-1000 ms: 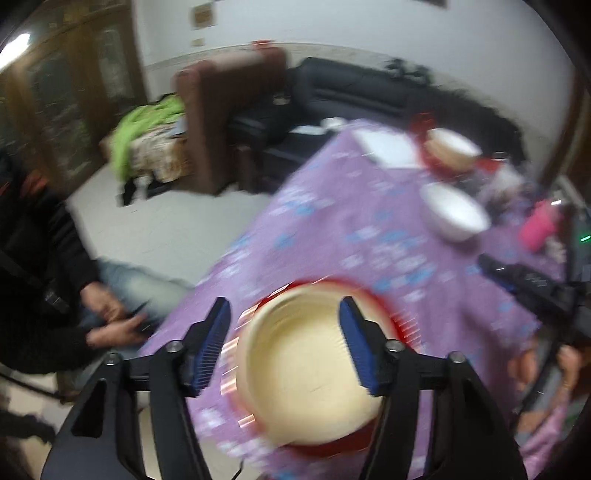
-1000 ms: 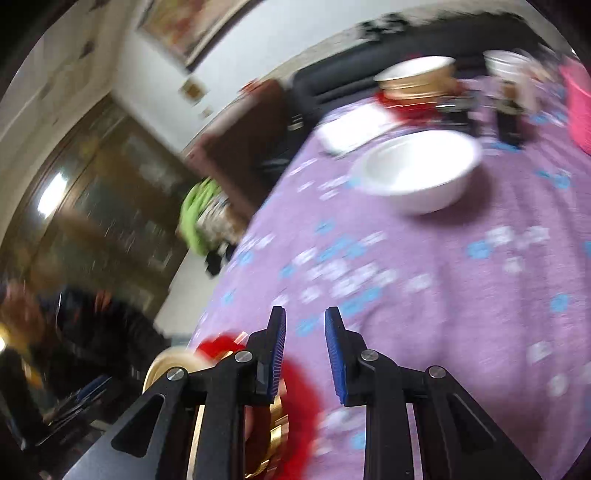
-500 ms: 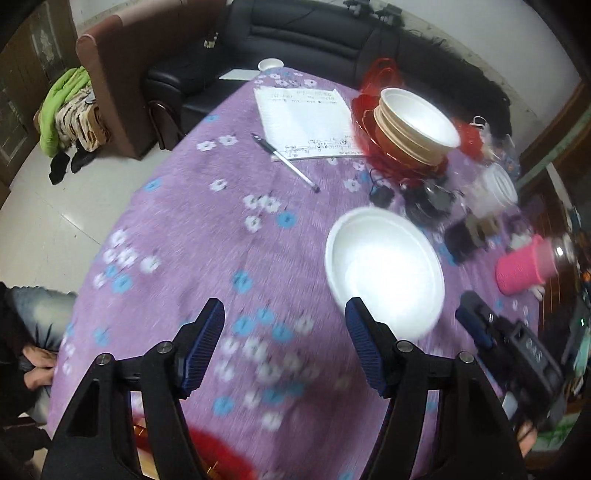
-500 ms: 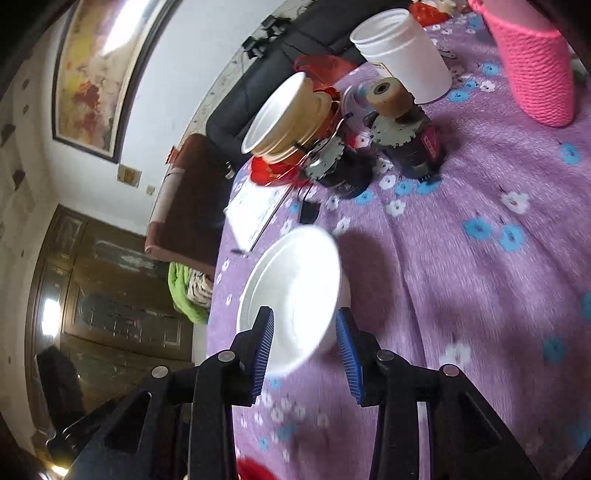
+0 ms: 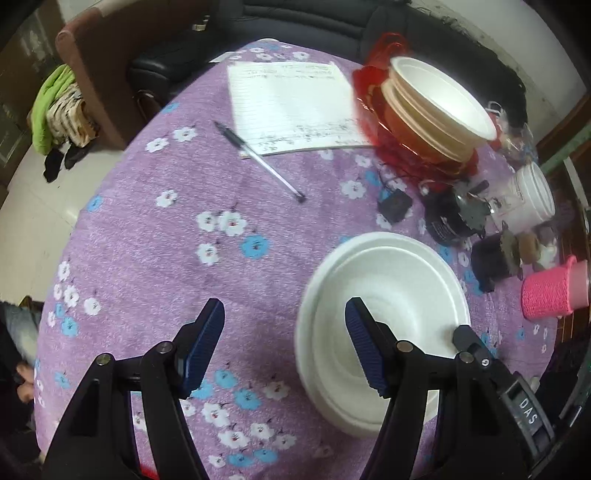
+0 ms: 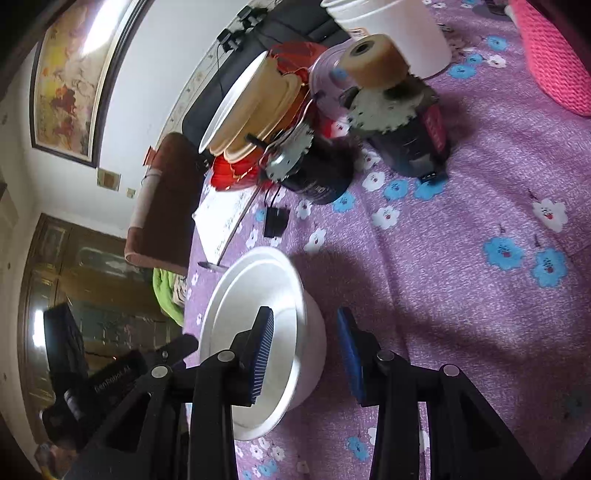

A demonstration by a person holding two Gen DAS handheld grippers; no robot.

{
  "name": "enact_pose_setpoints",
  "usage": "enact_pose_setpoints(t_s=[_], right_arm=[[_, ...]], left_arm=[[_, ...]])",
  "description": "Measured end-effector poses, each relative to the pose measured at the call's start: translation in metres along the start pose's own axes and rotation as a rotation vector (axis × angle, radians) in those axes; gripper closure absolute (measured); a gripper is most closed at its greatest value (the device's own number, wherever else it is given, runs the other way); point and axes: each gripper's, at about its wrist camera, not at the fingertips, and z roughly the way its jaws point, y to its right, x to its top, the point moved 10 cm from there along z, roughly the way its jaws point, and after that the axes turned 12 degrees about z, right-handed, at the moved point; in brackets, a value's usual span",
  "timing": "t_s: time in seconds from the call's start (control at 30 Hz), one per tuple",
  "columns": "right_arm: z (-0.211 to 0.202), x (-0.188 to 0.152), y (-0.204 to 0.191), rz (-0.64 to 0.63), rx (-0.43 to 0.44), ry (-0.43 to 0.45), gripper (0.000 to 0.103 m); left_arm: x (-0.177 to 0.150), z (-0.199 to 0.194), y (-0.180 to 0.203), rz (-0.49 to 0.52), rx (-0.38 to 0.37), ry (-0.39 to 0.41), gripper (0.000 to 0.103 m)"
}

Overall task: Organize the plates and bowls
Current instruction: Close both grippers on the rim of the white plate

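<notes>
Purple flowered tablecloth (image 5: 155, 258) covered a round table, with a dark sofa (image 5: 303, 22) and a brown armchair (image 5: 103, 62) behind it. White bowl (image 5: 388, 295) sat upright on the cloth, near the table's near edge. Left gripper (image 5: 284, 347) hung over the cloth with jaws well apart, one finger over the bowl's inside, the other over bare cloth, gripping nothing. Right gripper (image 6: 304, 354) straddled the bowl's near wall, one pad inside and one outside; jaws had just been opening, not pressing it. Stack of bowls (image 5: 436, 110) on red plates stood farther off, beside a lined sheet (image 5: 291, 107) and a pen (image 5: 258, 162). Pink knitted cup (image 5: 554, 291) stood to the bowl's right.
</notes>
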Motion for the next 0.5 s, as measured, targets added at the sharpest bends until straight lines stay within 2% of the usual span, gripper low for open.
enact_pose_setpoints(t_s=[0.43, 0.5], right_arm=[[0.006, -0.003, 0.003, -0.011, -0.026, 0.002, 0.066], [0.008, -0.003, 0.003, -0.012, -0.031, -0.003, 0.066]], left_arm=[[-0.012, 0.023, 0.016, 0.022, 0.009, -0.066, 0.036], [-0.013, 0.025, 0.019, 0.019, 0.007, -0.069, 0.039]])
